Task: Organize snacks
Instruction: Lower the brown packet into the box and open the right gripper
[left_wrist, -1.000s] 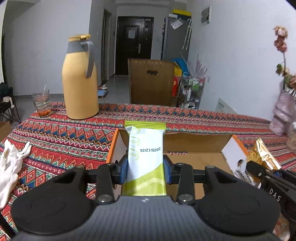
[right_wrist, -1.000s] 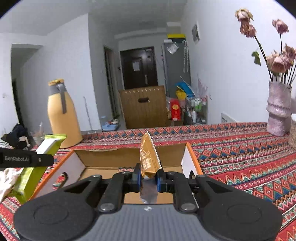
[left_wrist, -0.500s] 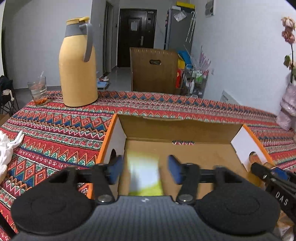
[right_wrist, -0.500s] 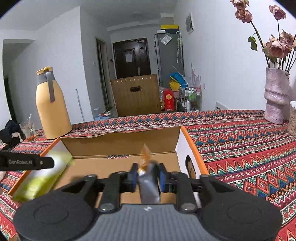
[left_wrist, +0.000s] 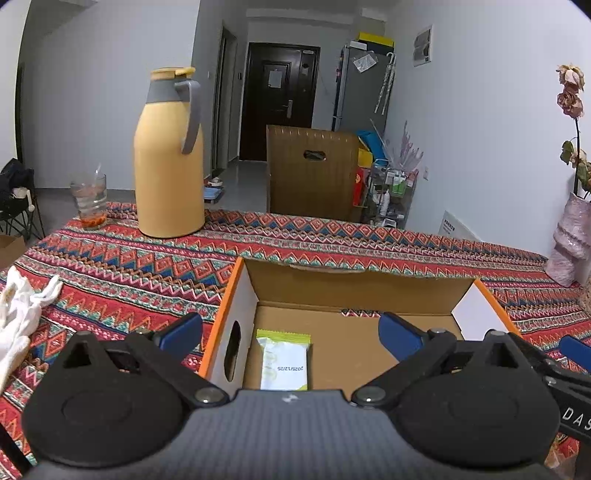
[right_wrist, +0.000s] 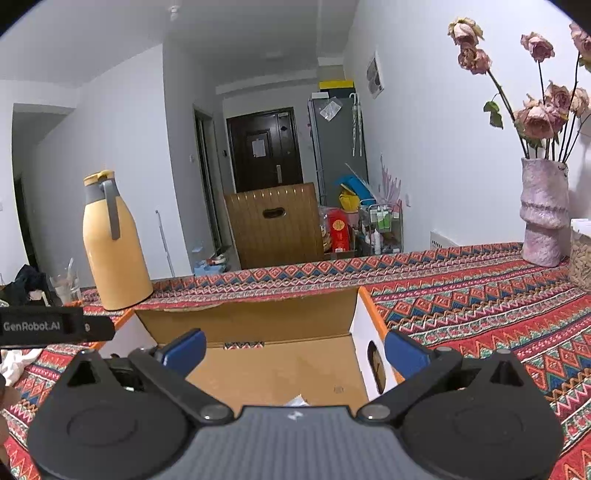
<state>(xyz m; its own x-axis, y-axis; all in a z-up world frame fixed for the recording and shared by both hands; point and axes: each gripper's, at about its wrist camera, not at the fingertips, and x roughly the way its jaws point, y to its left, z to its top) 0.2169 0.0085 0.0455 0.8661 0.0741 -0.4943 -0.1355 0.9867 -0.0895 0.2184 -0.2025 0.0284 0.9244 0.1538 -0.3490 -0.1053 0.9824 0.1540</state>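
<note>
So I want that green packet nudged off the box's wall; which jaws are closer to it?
Left, probably: the green packet lies between the left gripper's opening jaws, inside the cardboard box.

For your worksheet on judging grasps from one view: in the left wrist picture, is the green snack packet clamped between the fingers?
No: the green snack packet lies flat on the cardboard box floor, touching neither blue finger.

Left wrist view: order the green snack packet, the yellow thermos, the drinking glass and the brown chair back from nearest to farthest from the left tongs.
1. Green snack packet: lying in the cardboard box, below the opening left tongs.
2. Yellow thermos: far left on the table.
3. Drinking glass: beside the thermos, slightly farther back; nearly level with it.
4. Brown chair back: beyond the table's far edge.
</note>
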